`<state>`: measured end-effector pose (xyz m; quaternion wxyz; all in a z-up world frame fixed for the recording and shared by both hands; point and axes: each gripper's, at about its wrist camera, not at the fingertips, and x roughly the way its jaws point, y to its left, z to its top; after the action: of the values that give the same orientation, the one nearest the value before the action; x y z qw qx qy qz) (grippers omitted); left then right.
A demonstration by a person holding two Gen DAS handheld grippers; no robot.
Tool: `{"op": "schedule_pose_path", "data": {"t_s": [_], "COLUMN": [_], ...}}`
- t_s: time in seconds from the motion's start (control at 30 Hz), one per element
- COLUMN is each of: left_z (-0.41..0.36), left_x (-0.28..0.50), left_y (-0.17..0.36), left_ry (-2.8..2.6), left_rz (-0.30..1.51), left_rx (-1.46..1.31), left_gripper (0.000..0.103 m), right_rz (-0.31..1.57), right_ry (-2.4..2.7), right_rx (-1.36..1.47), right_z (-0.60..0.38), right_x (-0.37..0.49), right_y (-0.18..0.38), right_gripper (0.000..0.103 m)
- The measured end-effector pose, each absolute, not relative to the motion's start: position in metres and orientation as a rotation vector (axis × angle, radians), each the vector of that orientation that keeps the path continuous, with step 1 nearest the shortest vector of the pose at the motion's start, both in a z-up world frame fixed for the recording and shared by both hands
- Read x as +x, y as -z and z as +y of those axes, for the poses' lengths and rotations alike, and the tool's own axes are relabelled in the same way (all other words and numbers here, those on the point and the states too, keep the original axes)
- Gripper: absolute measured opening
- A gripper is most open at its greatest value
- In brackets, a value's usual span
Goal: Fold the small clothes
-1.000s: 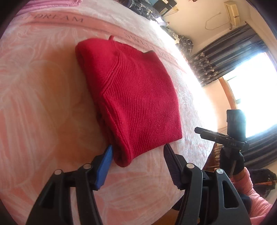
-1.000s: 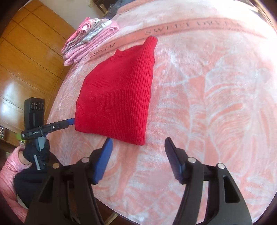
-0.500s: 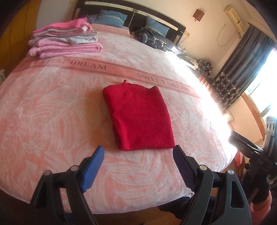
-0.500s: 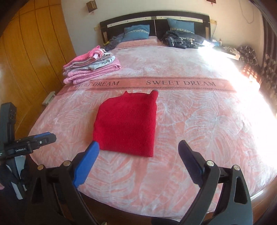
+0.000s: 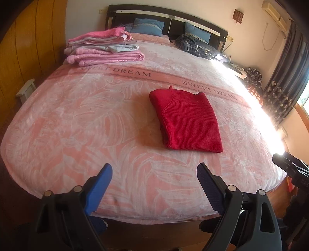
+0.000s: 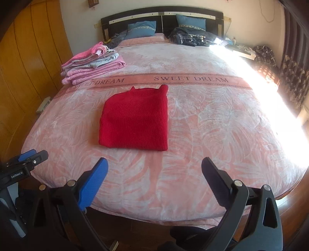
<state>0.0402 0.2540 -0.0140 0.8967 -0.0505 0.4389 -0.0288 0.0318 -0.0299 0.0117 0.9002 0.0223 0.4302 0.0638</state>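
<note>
I have both grippers held back off the foot edge of the bed (image 5: 58,123), and neither one touches anything. My left gripper (image 5: 154,180) has its fingers spread wide, with only the pink leaf-patterned blanket (image 6: 222,135) showing in the gap. My right gripper (image 6: 154,173) is spread just as wide and is also empty.

The folded red sweater (image 5: 186,119) lies flat on the blanket, well apart from both sets of fingertips, up the bed from them. Its far edge sits just short of the printed "SWEET DREAM" band (image 6: 190,78) that crosses the bed. From my left view the sweater lies ahead and a little right of centre; from my right view (image 6: 135,119) it lies ahead and a little left, so it rests roughly between my two grippers' lines of sight.

A stack of folded pink and grey clothes (image 5: 104,48) rests near the bed's far left corner, well clear of the sweater. Blue pillows (image 6: 142,29) lean against the dark headboard (image 6: 162,16).
</note>
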Motion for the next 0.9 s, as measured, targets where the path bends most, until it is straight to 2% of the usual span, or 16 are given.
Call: {"op": "schedule_pose_path", "data": {"t_s": [0.43,0.9], "left_z": [0.236,0.23], "left_x": [0.017,0.01], "left_y": [0.012,0.023], "left_ry": [0.001,-0.04], "left_rz": [0.836,0.839], "left_rx": [0.016,0.086], "left_gripper": [0.09,0.091], "right_rz": [0.946,0.98], "right_ry": [-0.166,-0.167], "right_rx": [0.032,0.026], "right_z": [-0.006,0.002], "right_x": [0.019,0.022], "right_y": [0.012,0.023], "right_gripper": [0.097,0.097]}}
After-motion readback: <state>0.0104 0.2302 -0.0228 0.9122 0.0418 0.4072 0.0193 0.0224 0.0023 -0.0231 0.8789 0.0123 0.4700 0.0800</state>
